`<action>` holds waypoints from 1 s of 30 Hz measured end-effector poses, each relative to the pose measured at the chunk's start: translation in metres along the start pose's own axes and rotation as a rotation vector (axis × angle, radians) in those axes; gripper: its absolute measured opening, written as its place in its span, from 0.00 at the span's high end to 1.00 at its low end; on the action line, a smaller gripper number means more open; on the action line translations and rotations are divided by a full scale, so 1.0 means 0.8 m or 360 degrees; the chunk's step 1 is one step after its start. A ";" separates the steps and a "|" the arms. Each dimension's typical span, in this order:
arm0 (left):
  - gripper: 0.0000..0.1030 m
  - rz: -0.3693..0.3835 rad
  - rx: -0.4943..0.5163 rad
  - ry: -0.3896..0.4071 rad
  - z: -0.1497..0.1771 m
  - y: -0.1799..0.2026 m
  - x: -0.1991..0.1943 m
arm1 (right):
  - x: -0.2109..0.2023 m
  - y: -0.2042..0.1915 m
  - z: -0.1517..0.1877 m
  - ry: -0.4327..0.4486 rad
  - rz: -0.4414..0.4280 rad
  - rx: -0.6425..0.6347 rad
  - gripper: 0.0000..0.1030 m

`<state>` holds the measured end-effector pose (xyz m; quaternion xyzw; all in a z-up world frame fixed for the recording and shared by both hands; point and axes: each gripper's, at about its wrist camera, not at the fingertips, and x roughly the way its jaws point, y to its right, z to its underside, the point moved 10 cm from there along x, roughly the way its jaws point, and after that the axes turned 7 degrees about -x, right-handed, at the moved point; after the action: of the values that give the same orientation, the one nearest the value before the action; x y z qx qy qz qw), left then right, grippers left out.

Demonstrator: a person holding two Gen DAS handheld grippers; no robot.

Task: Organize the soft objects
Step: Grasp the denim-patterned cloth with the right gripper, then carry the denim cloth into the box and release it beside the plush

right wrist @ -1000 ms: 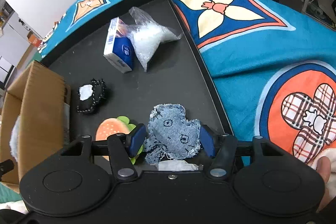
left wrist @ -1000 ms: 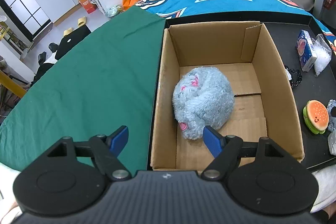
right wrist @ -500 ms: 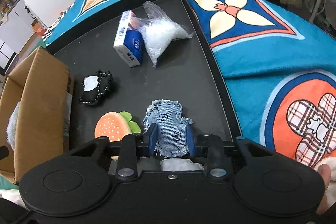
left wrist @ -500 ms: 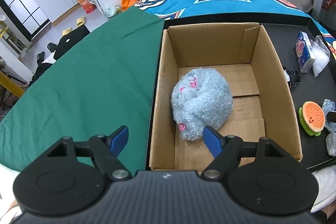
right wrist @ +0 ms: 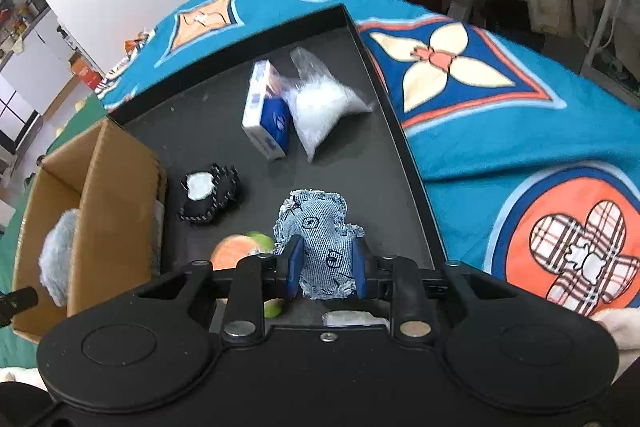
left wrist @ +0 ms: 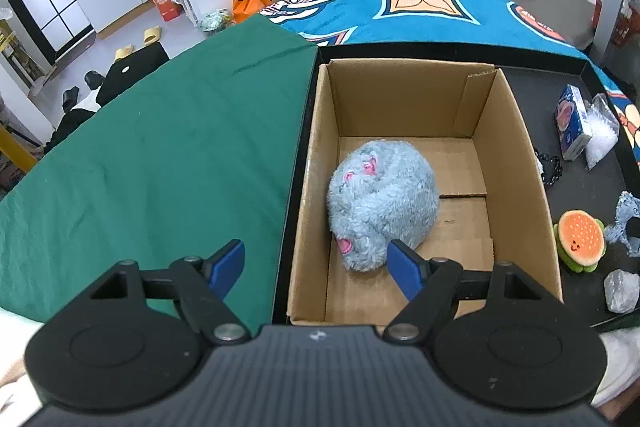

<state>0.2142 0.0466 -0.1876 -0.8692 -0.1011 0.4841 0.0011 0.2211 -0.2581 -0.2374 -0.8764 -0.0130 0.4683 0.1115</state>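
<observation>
Right gripper (right wrist: 326, 269) has its 2 blue fingers pinched on the denim toy (right wrist: 318, 235), squeezing it around the lower half so the frayed top sticks out past the tips. The toy looks lifted off the black tray (right wrist: 208, 115), though I can't say that for sure from this angle. Just left of the right gripper and under it sits the burger plush (right wrist: 228, 253), kind of blurred here. A bit further ahead and left is the black pouch (right wrist: 210, 197) with a white patch. Well ahead of the tips are the tissue pack (right wrist: 266, 113) and a clear bag (right wrist: 320, 103) of white stuff, touching each other. Far left of this gripper is the box (right wrist: 112, 179).

Left gripper (left wrist: 316, 265) is spread wide and holding nothing, hanging over the near end of the box (left wrist: 512, 155). Its right finger is over the box floor, its left finger over the green cloth (left wrist: 160, 155) outside the box wall. The gray plush (left wrist: 382, 205) lies curled up inside the box, just ahead of the right fingertip, pink paws showing. Off to the right of the box you can see the burger plush (left wrist: 580, 239) on the tray, with the denim toy (left wrist: 624, 215) beside it at the frame edge.
</observation>
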 end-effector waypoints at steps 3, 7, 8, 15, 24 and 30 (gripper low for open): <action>0.25 0.0018 -0.0026 0.0004 -0.001 -0.002 -0.001 | -0.011 -0.005 -0.007 0.0034 -0.0008 -0.0008 0.75; 0.25 0.0028 -0.0059 0.0006 -0.002 -0.006 -0.002 | -0.024 -0.017 -0.017 0.0071 -0.0027 -0.0035 0.75; 0.25 0.0032 -0.0068 0.0008 -0.002 -0.007 -0.002 | -0.027 -0.021 -0.020 0.0083 -0.0032 -0.0045 0.75; 0.25 0.0066 -0.0150 0.0032 -0.003 -0.017 -0.007 | -0.050 -0.053 -0.038 0.0165 -0.0090 -0.0115 0.75; 0.27 0.0127 -0.0218 0.0023 -0.006 -0.023 -0.003 | -0.062 -0.099 -0.054 0.0219 -0.0149 -0.0216 0.75; 0.29 0.0168 -0.0253 -0.0001 -0.004 -0.025 0.002 | -0.064 -0.127 -0.060 0.0233 -0.0170 -0.0273 0.75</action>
<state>0.2144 0.0664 -0.1850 -0.8704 -0.0933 0.4743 -0.0936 0.2401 -0.1739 -0.1489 -0.9127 -0.0915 0.3935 0.0617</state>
